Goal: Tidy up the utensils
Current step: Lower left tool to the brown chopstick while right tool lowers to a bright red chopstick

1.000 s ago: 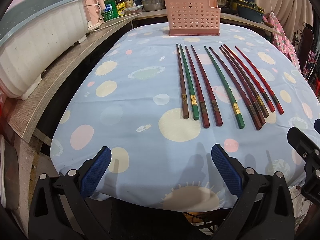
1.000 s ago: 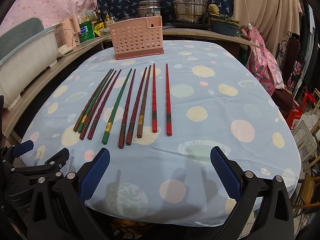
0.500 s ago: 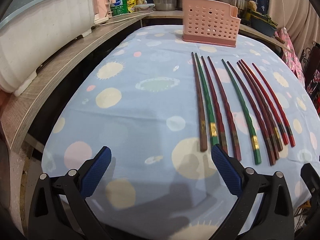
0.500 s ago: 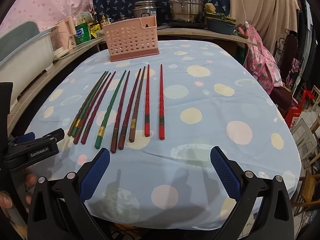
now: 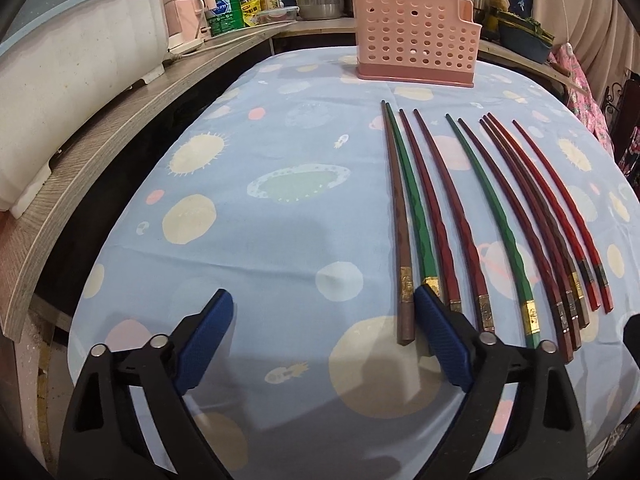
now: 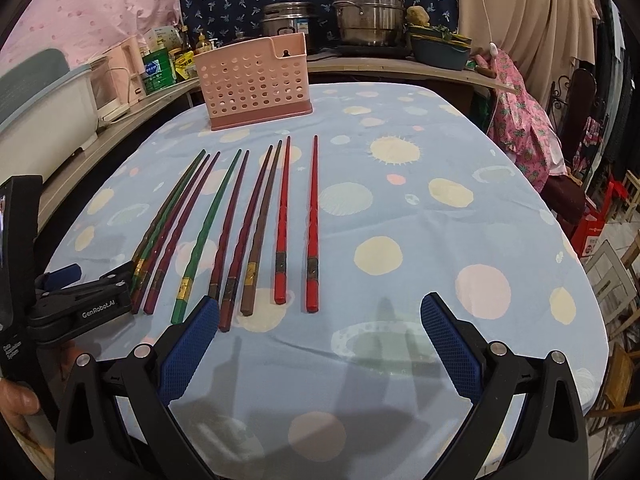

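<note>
Several chopsticks lie side by side on the blue spotted tablecloth (image 5: 280, 240): a brown one (image 5: 402, 240) at the left, green ones (image 5: 416, 216), dark red ones, and two bright red ones (image 6: 313, 224) at the right. A pink perforated holder (image 5: 416, 52) stands upright at the far end, also in the right wrist view (image 6: 256, 84). My left gripper (image 5: 324, 332) is open and empty, its right finger at the thick ends of the brown and green chopsticks. My right gripper (image 6: 320, 340) is open and empty, just short of the bright red chopsticks' ends. The left gripper also shows in the right wrist view (image 6: 84, 296).
A wooden shelf (image 5: 120, 132) runs along the left with a white tub (image 5: 68, 68), bottles and pots (image 6: 368, 12) behind. A chair with pink cloth (image 6: 532, 128) stands at the table's right side. The tablecloth (image 6: 440, 240) lies flat right of the chopsticks.
My left gripper has moved forward over the table to the thick ends of the leftmost chopsticks. My right gripper has moved forward a little. Both stay open.
</note>
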Tool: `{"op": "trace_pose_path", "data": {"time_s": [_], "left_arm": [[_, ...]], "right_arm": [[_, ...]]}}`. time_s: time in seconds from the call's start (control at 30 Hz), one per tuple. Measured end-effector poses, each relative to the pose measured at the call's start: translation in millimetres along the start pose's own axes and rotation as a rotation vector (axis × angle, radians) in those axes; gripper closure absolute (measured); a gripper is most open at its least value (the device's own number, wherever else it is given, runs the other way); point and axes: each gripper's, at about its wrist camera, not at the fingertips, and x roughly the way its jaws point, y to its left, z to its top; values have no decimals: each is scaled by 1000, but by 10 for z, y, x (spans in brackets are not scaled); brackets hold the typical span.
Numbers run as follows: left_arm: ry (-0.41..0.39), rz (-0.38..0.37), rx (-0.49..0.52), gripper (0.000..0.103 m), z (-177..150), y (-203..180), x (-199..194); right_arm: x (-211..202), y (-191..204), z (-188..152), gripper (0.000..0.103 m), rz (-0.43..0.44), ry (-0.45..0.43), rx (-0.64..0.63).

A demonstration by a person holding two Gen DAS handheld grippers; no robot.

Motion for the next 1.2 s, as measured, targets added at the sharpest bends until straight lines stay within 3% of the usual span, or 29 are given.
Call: {"op": "trace_pose_path", "data": {"time_s": [0.07, 0.23, 0.6, 1.2], "left_arm": [[2, -20, -5, 27, 8, 2, -3], [4, -57, 1, 46, 8, -30, -24], [25, -52, 10, 49, 22, -48, -21], [34, -5, 18, 49, 4, -94, -55]], "right_arm": [[46, -19, 39, 12, 1, -1, 1], [195, -37, 123, 40, 14, 16, 13], [490, -43, 205, 71, 23, 41, 51], [436, -74, 138, 75, 85, 37, 65]]}}
